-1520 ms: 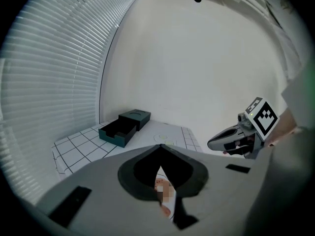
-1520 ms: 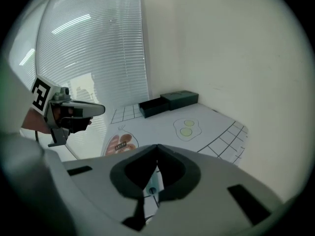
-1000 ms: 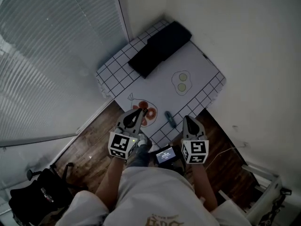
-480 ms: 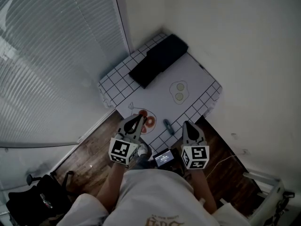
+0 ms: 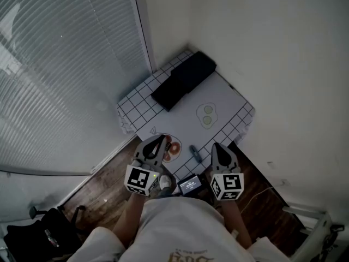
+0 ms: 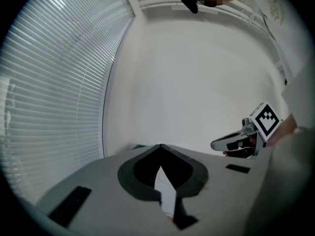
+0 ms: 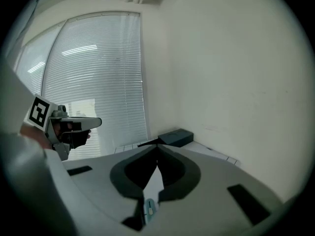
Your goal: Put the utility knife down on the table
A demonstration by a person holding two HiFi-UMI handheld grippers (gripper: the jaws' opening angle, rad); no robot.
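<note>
OK, the small dark teal utility knife (image 5: 196, 154) lies flat on the small square table (image 5: 132, 100), which has a white cloth w/ a black grid border. The knife is near the table's front edge, btwn the two gripper tips & touching neither. Its long axis runs diagonally in the head view: far end toward upper left, near end toward lower right, i.e. toward the person. Which end carries the blade can't be told. From above it's slim & dark. In the right gripper view it shows below the jaws as a pale blue body w/ a small light slot or slider, details too small to make out. No brand or label can be read on it. The only print in view is the square black-and-white marker on each gripper cube, plus a lit screen on a small dark device (image 5: 190, 185) at the person's waist, text too small to read. The grey left gripper (image 5: 162, 138) has its jaws together, nothing btwn them. The grey right gripper (image 5: 216, 145) is likewise closed & empty. Both hang over the front edge. Also on the cloth are a fried-egg drawing (image 5: 207, 115), a red drawing (image 5: 173, 147) just left of the knife, & a long black box (image 5: 184, 79) at the far side.
</note>
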